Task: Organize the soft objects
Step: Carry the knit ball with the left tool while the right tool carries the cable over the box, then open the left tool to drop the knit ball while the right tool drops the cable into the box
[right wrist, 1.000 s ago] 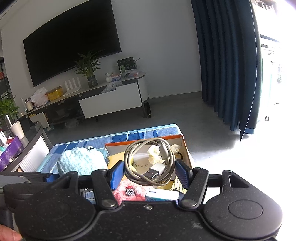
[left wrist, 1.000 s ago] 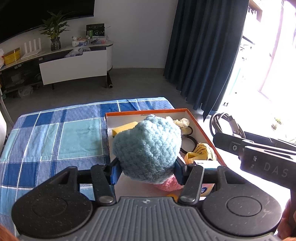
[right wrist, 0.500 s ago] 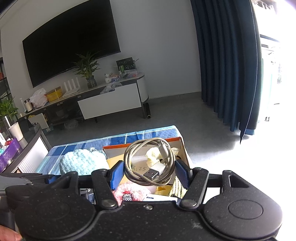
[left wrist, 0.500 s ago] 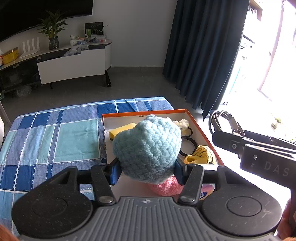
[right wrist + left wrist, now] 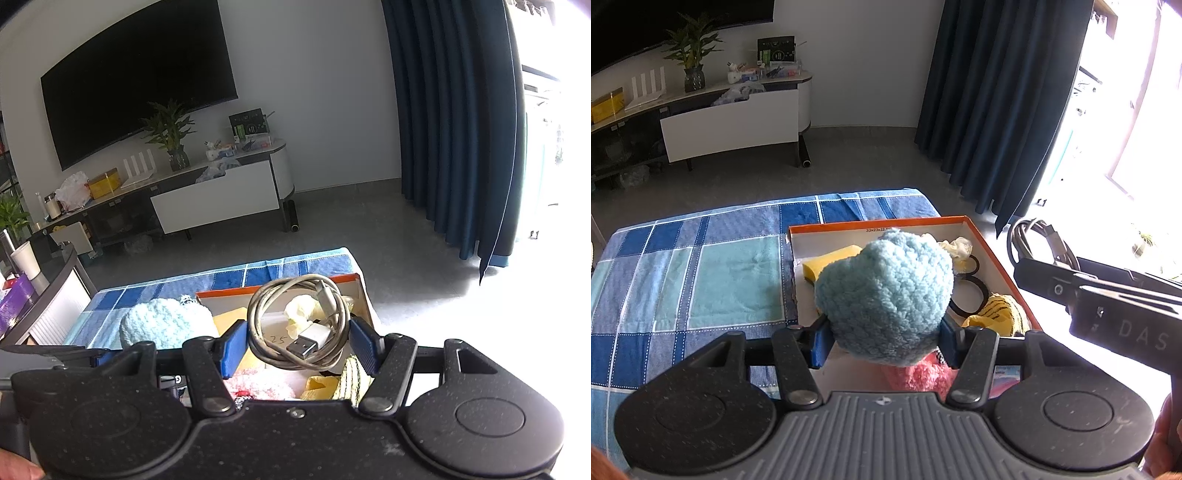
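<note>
Orange-rimmed box [image 5: 1004, 258] slightly farther off below the light-blue crocheted ball [image 5: 884, 295], pink fluffy toy [image 5: 919, 376] more exposed beneath it, white packet hidden.

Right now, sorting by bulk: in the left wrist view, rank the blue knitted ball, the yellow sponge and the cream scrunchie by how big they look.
1. blue knitted ball, though it is nearest the camera, so its lead is exaggerated
2. yellow sponge, partly hidden
3. cream scrunchie, partly hidden

Fluffy light-blue knitted ball [image 5: 884, 295] held above the orange-rimmed box [image 5: 1004, 266] of soft things
</note>
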`<state>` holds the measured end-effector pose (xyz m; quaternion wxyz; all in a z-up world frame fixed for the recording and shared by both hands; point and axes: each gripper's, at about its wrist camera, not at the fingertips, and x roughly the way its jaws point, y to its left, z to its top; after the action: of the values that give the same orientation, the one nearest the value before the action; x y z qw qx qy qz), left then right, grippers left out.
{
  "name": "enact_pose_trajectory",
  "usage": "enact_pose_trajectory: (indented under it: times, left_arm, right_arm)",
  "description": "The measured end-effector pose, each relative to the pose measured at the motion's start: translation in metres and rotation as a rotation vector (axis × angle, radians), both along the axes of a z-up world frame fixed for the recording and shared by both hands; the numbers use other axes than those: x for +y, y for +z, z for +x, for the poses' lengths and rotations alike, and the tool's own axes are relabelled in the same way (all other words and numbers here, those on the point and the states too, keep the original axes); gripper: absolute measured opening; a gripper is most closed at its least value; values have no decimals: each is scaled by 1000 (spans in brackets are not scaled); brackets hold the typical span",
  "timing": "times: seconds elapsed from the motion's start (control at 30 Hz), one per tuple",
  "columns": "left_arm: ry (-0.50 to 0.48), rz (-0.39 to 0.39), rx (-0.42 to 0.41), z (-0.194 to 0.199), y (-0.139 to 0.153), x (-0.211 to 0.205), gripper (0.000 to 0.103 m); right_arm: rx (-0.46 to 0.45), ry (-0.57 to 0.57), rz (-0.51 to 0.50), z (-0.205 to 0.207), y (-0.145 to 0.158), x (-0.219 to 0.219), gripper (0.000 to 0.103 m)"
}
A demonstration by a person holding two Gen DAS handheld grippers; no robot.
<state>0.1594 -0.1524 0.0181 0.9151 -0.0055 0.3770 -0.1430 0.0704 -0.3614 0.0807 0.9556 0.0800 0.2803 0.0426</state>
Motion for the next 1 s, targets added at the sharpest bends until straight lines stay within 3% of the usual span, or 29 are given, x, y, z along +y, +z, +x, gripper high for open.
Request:
enact_pose_trajectory:
  times: [1.0]
  left_arm:
    - [-13,8,38,37,-12,-7,57]
  right_arm:
    - [53,-13,-14,43,-16,-2,73]
